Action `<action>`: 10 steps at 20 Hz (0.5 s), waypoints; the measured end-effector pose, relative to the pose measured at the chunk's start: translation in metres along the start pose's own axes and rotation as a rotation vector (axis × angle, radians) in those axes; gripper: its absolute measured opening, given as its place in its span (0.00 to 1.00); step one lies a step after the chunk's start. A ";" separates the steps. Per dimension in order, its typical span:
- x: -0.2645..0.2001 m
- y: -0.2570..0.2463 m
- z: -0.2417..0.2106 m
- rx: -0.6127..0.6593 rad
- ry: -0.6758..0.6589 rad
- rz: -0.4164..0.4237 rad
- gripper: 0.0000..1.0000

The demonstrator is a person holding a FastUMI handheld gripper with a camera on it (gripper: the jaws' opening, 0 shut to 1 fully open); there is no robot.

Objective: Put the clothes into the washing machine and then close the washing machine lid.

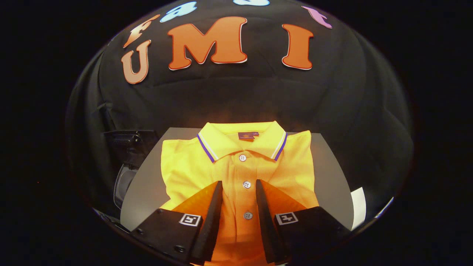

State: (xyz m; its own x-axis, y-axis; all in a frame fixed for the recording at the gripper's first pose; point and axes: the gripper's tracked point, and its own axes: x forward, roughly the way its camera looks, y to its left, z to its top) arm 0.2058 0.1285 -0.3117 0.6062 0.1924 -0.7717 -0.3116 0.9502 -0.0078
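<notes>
Directly ahead: yellow polo shirt flat on counter, collar far, button placket along the tool's line
Tool: fingers spread, straddling placket, pinching nothing
Washing machine: left, beside counter

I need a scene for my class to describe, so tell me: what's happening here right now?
A person's hand-held gripper hangs over a folded yellow polo shirt lying on a grey table. Its jaws stand open, one on each side of the shirt's button placket, and they haven't closed on the cloth. A dark appliance, probably the washing machine, sits beside the table on the left. The shirt has not yet been picked up, so the loading hasn't begun.
</notes>
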 end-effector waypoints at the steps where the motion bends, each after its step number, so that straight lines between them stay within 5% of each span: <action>1: -0.003 -0.002 -0.001 0.019 0.029 -0.005 0.53; 7: -0.005 0.000 0.003 0.081 -0.003 -0.089 0.08; 10: -0.011 0.008 0.015 0.205 -0.157 -0.022 0.08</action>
State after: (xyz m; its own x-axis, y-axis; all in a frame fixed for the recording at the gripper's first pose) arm 0.2076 0.1374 -0.2936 0.7225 0.1920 -0.6642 -0.1525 0.9813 0.1178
